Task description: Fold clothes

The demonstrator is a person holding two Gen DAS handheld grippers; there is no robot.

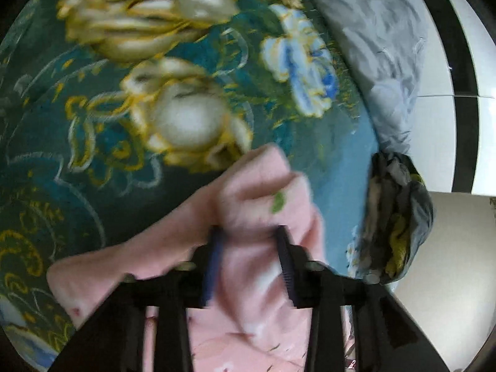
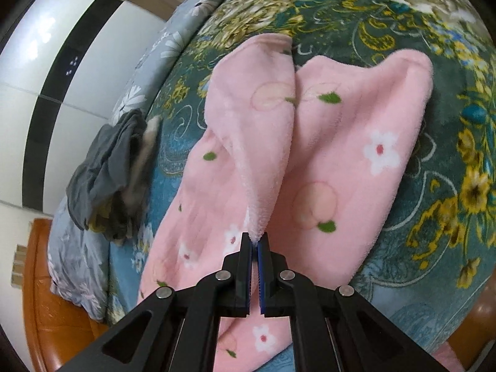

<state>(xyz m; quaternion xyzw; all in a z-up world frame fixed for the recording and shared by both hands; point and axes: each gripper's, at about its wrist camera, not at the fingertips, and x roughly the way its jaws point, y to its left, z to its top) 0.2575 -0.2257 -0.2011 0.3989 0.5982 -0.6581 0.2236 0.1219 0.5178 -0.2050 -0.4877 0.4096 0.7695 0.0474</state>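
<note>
A pink fleece garment (image 2: 325,142) with white flowers and green leaves lies on the green floral bedspread (image 2: 403,15). My right gripper (image 2: 256,239) is shut on a thin raised ridge of the pink garment, lifting it into a peak. In the left wrist view, my left gripper (image 1: 250,232) holds a thick bunch of the same pink garment (image 1: 263,192) between its jaws, which stand apart around the cloth. That view is blurred by motion.
A crumpled grey and yellow garment (image 2: 114,173) lies at the bed's edge, also in the left wrist view (image 1: 396,214). A grey-blue floral sheet (image 2: 173,37) runs along the side. A white cabinet with a black stripe (image 2: 40,71) and an orange wooden frame (image 2: 52,310) stand beyond.
</note>
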